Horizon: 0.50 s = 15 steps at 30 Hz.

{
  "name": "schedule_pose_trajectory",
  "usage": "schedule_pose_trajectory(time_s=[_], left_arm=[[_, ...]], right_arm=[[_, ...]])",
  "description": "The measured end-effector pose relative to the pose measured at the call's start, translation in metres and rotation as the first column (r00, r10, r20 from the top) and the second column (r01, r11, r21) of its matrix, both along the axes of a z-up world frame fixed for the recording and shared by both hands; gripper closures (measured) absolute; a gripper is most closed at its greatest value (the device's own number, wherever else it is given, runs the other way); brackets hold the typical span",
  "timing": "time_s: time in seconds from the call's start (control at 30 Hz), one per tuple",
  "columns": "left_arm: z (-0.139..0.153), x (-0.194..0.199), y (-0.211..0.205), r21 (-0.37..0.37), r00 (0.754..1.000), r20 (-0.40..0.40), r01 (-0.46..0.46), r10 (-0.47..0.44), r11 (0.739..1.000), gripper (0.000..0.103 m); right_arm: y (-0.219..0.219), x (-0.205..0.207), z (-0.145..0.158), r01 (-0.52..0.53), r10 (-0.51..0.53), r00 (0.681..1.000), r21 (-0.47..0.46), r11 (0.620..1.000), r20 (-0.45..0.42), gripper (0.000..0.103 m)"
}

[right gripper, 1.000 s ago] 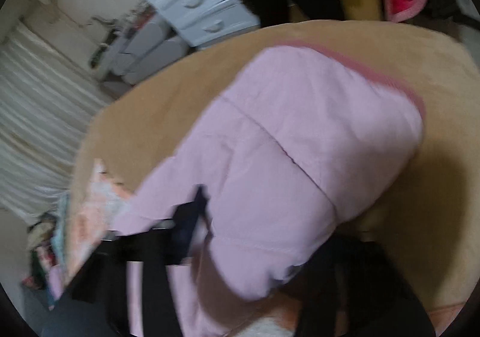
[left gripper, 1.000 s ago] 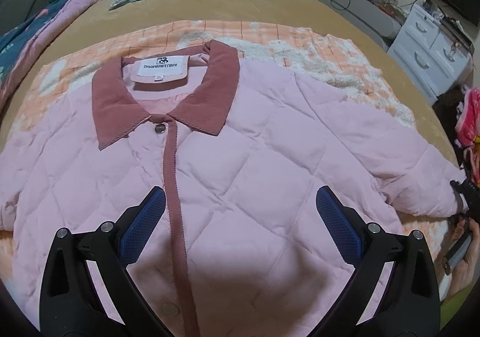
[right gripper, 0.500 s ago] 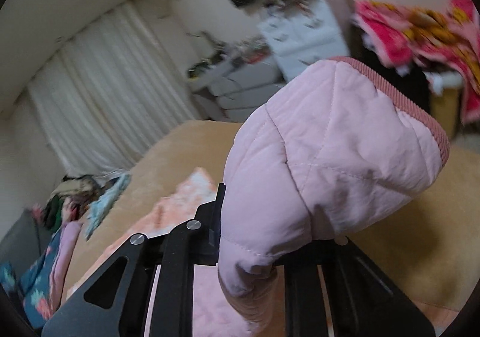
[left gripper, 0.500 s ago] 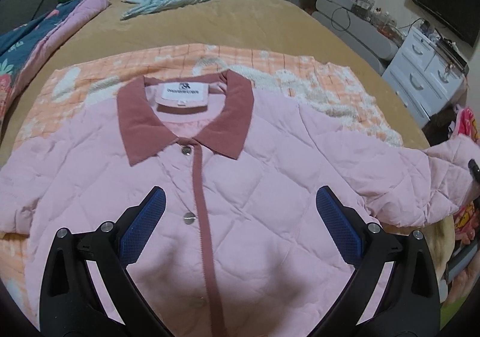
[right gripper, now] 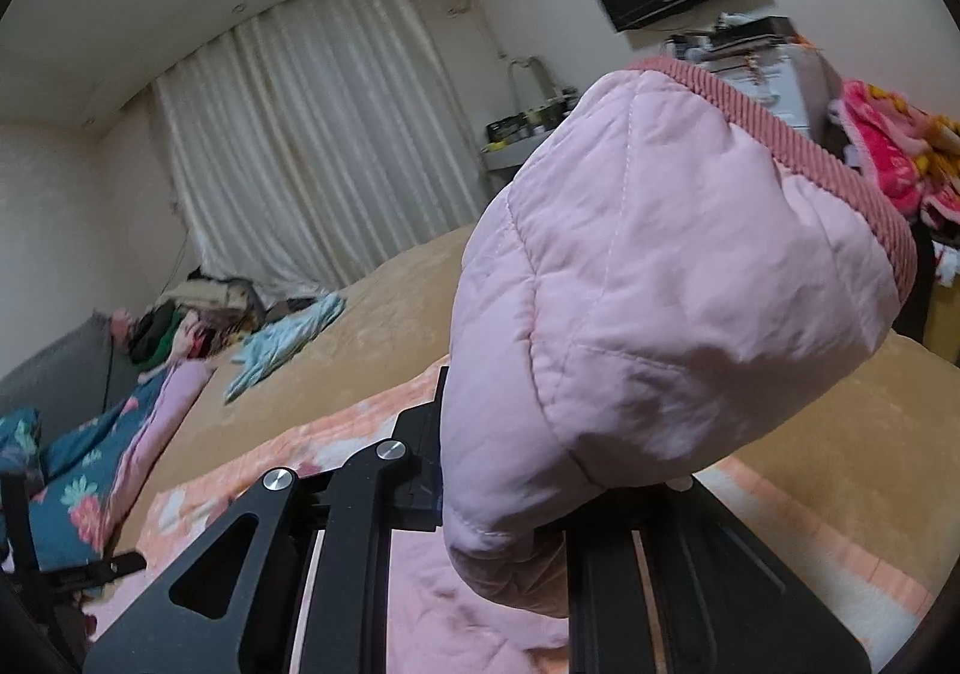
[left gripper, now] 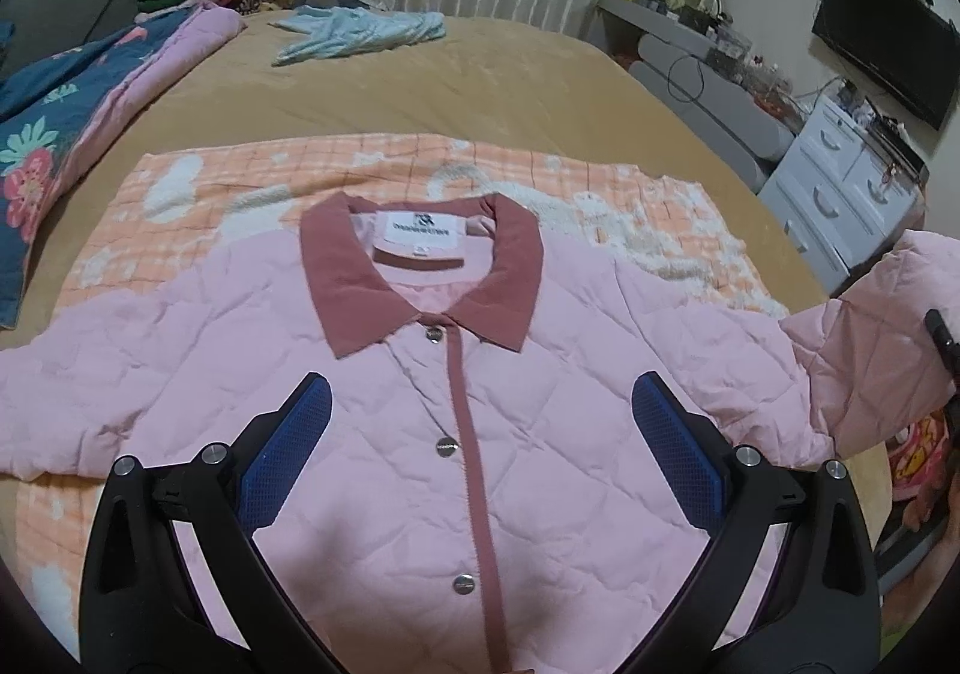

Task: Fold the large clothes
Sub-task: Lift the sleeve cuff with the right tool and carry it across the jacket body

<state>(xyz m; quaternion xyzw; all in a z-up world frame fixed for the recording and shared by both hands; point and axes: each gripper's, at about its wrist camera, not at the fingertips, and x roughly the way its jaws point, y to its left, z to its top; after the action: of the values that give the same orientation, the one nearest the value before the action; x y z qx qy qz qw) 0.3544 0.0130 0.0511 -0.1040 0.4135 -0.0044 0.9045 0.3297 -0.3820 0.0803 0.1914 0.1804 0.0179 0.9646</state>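
With the pink jacket point(left gripper: 480, 434) flat on the bed point(left gripper: 420, 92), the right gripper point(right gripper: 504, 500) clamps its lifted sleeve point(right gripper: 660, 284), which may slip, while the left gripper point(left gripper: 480, 458) hovers, fingers apart.

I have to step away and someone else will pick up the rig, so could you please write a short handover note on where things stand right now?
Right gripper: jaws shut on the sleeve near its ribbed cuff, held up off the bed.
Left gripper: jaws open, holding nothing, above the jacket front.
Pink quilted jacket: lies face up and buttoned on the orange checked blanket, collar away from you; the other sleeve lies flat.
Done: one sleeve gripped and raised.
Left: probably lay that sleeve across the front, then the other sleeve, then fold the body.
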Motion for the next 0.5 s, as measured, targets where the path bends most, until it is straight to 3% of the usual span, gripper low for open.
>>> schedule_pose_trajectory(time_s=[0.5], left_arm=[[0.033, -0.026, 0.054, -0.053, 0.996, 0.073, -0.041, 0.045, 0.998, 0.009]], right_arm=[[0.093, -0.002, 0.045, -0.126, 0.131, 0.991, -0.172, 0.977, 0.013, 0.089]])
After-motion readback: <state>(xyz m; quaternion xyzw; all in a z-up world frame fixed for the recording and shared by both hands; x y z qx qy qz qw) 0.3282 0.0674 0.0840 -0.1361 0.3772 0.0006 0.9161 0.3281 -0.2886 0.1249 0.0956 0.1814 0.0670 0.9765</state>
